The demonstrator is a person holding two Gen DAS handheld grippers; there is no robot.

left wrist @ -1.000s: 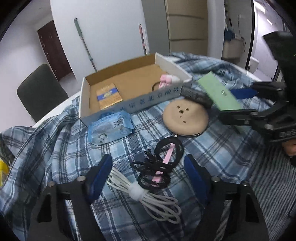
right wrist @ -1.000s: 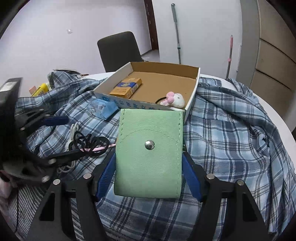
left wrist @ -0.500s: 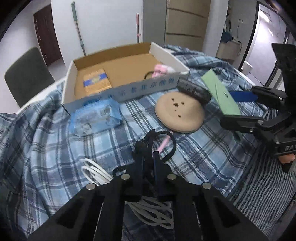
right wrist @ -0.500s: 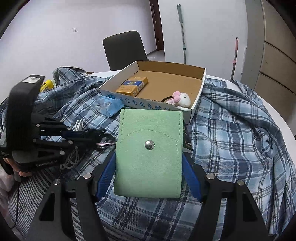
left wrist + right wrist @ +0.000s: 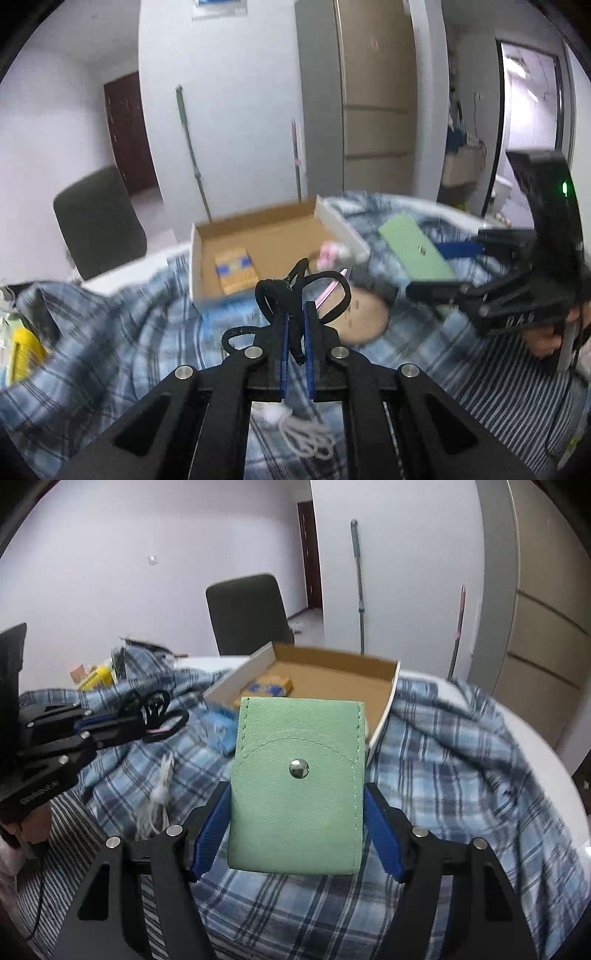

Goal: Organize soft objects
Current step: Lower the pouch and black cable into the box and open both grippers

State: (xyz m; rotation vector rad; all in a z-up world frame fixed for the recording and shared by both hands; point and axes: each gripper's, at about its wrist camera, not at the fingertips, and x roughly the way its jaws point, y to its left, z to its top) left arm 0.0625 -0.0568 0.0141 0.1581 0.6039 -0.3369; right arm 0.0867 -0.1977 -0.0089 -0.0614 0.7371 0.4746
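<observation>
matt suede-like pouch w/ shiny metal snap, cardboard box

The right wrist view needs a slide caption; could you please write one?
Right tongs hold a green pouch before the cardboard box.

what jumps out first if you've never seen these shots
The green pouch with its metal snap fills the right wrist view, held between the right gripper fingers above the plaid cloth. In the left wrist view, the left gripper is shut on a tangle of black hair ties, in front of the cardboard box.
</observation>
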